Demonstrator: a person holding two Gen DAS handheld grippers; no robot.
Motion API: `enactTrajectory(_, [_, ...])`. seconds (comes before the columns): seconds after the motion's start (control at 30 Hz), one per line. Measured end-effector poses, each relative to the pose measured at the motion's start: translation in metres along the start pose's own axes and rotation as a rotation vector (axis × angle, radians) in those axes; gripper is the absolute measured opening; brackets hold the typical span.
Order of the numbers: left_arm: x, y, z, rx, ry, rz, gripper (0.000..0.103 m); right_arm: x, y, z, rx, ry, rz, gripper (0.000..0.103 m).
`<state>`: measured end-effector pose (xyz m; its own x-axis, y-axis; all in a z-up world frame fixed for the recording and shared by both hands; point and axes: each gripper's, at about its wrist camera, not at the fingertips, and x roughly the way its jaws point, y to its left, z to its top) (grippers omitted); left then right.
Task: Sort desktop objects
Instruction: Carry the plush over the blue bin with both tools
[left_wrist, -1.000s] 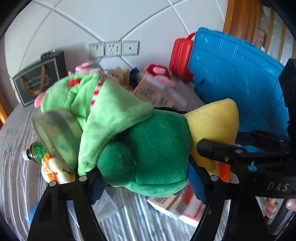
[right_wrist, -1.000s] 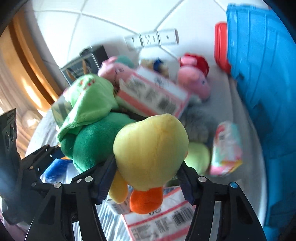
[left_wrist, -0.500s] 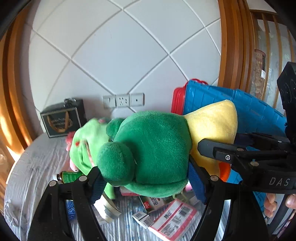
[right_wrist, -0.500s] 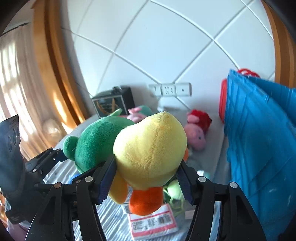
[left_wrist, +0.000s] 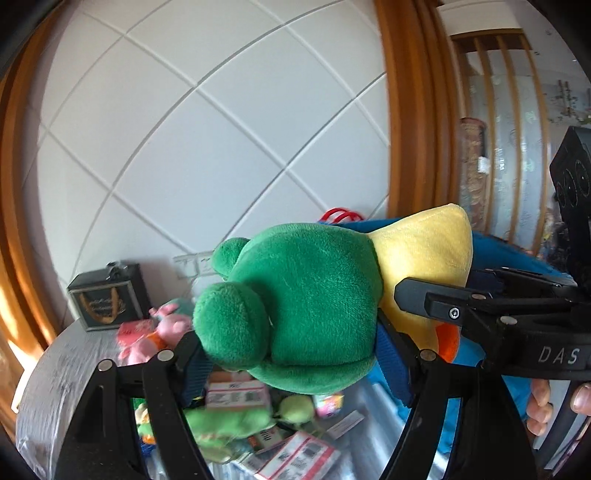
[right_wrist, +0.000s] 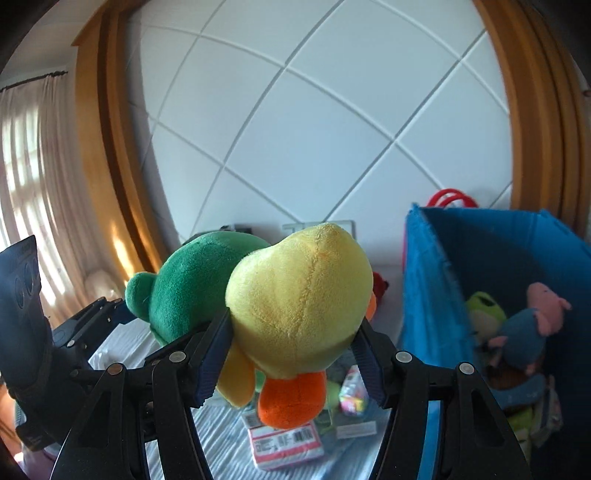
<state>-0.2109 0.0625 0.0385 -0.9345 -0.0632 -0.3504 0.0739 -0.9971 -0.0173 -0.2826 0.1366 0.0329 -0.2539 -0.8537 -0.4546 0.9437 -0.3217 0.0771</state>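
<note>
My left gripper (left_wrist: 291, 354) is shut on the green end of a plush toy (left_wrist: 306, 302). My right gripper (right_wrist: 291, 350) is shut on its yellow end (right_wrist: 299, 299), which has an orange foot (right_wrist: 291, 398). Both hold the toy high above the table. In the right wrist view the green part (right_wrist: 192, 280) and the left gripper (right_wrist: 85, 325) show at the left. A blue bin (right_wrist: 498, 251) stands open at the right, with several plush toys (right_wrist: 524, 332) inside.
Below on the grey table (left_wrist: 55, 369) lie pink and green plush toys (left_wrist: 162, 328), pink-edged packets (right_wrist: 284, 443) and small packets. A dark box (left_wrist: 103, 295) stands by the wall. A red container (right_wrist: 450, 195) shows behind the bin.
Both grippers have lifted the plush toy well up from the pile on the table. The open top of the blue bin has come into the right wrist view.
</note>
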Motion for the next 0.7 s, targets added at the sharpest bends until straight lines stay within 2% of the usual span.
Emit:
enactTrajectory(0.2, [0.000,-0.062,0.022,0.038,-0.039,-0.114,0.077,-0.063,-0.032,0.006,0.010,-0.057,-0.128,0.062])
enactTrajectory(0.4, [0.012,-0.144,0.042,0.078,-0.027,-0.174,0.078,-0.118,-0.089,0.004,0.029,-0.097,-0.204,0.062])
enactTrajectory(0.53, [0.034,-0.199,0.048,0.074,0.018,-0.170,0.079,-0.145,-0.150,-0.001,0.045,-0.081,-0.196,0.062])
enactTrajectory(0.7, [0.072,-0.277,0.053,0.031,0.137,-0.117,0.080,-0.161,-0.235,-0.004,0.071,-0.006,-0.150,0.062])
